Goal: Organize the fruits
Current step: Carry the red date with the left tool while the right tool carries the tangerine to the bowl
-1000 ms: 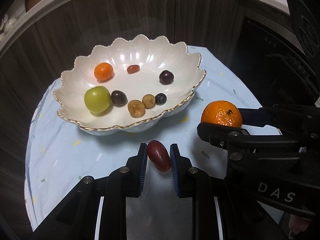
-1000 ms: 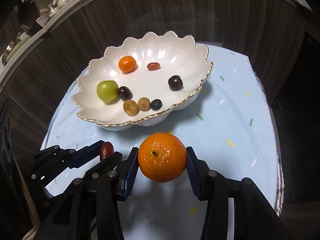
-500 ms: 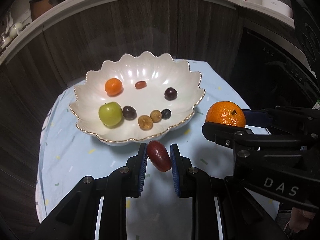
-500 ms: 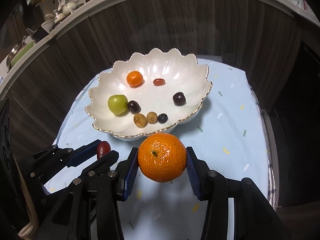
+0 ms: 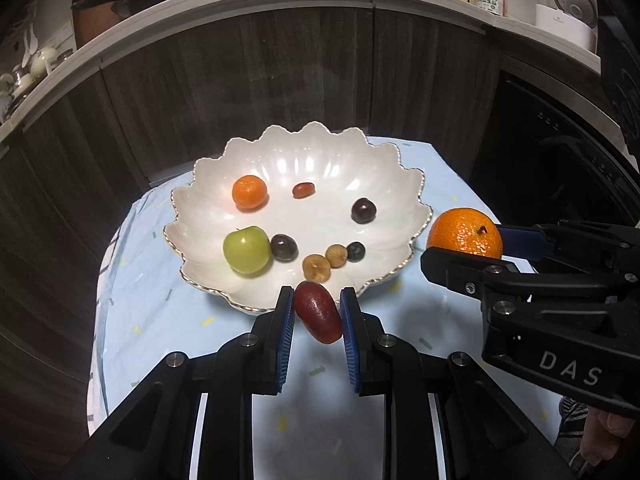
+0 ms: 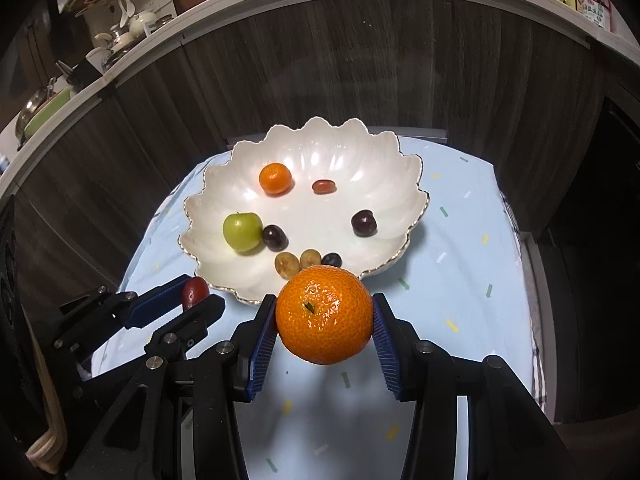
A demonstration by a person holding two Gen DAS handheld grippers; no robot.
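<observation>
From the left wrist camera, the left gripper [image 5: 317, 316] was clamped on a dark red oblong fruit [image 5: 319, 311], smooth and glossy, held tilted between the blue pads above the pale blue tablecloth [image 5: 132, 280], just short of the near rim of the white scalloped bowl [image 5: 408, 184]. The bowl held a small orange citrus [image 5: 249, 191], a green apple-like fruit [image 5: 246, 249], a little red fruit [image 5: 303, 189], some dark round fruits and two brownish ones. To the right, the right gripper [image 5: 464, 240] carried a mandarin [image 5: 464, 233].

From the right wrist camera, the right gripper [image 6: 325, 320] was closed on the mandarin [image 6: 325, 314], bright orange with dimpled skin and its stem scar facing the lens. It hung over the cloth, just in front of the bowl's [image 6: 412, 200] rim. The left gripper [image 6: 192, 300] showed at lower left with the red fruit [image 6: 195, 291].

To finish well, each fruit probably should be carried clear over the gilded rim, lowered onto a bare patch of the bowl, and released gently so nothing rolls.
</observation>
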